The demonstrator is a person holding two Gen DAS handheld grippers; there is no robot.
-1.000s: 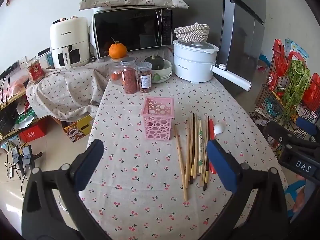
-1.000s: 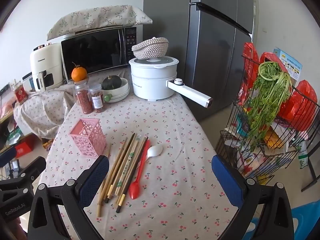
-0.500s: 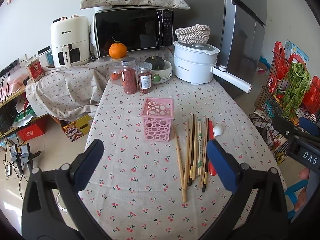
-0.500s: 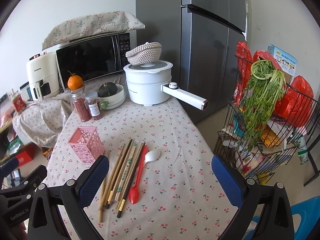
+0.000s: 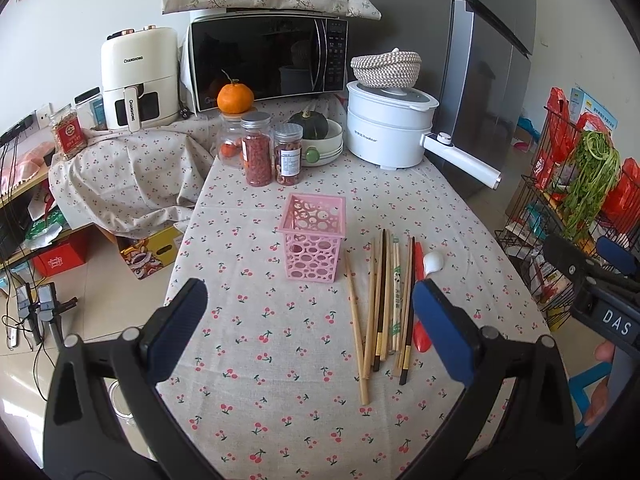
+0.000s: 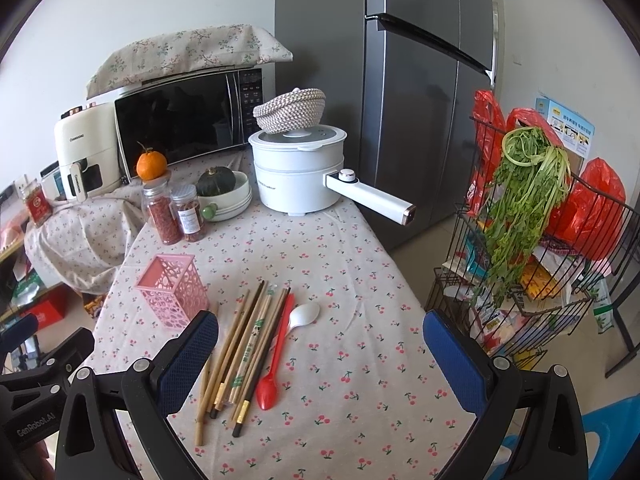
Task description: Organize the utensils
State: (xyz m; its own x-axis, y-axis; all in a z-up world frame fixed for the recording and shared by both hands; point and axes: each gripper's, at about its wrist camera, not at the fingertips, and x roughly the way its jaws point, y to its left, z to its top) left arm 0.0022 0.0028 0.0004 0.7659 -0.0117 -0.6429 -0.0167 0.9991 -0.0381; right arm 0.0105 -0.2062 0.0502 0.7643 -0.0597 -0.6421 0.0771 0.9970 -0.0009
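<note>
A pink perforated utensil holder (image 5: 315, 237) (image 6: 173, 293) stands upright and empty on the cherry-print tablecloth. Right of it lie several wooden chopsticks (image 5: 382, 300) (image 6: 244, 344), a red spoon (image 5: 420, 332) (image 6: 276, 360) and a white spoon (image 5: 433, 261) (image 6: 306, 315). My left gripper (image 5: 310, 330) is open and empty, above the table's near edge. My right gripper (image 6: 320, 354) is open and empty, hovering over the spoons and cloth near the front right.
At the back stand two spice jars (image 5: 272, 154), an orange on a jar (image 5: 235, 98), a bowl with a squash (image 5: 320, 136), a white electric pot (image 5: 388, 128) with a protruding handle, a microwave and a fridge. A wire rack with greens (image 6: 528, 216) stands right of the table.
Both grippers have risen and drawn back slightly, so the views shifted. Nothing on the table has moved. Both stay open.
</note>
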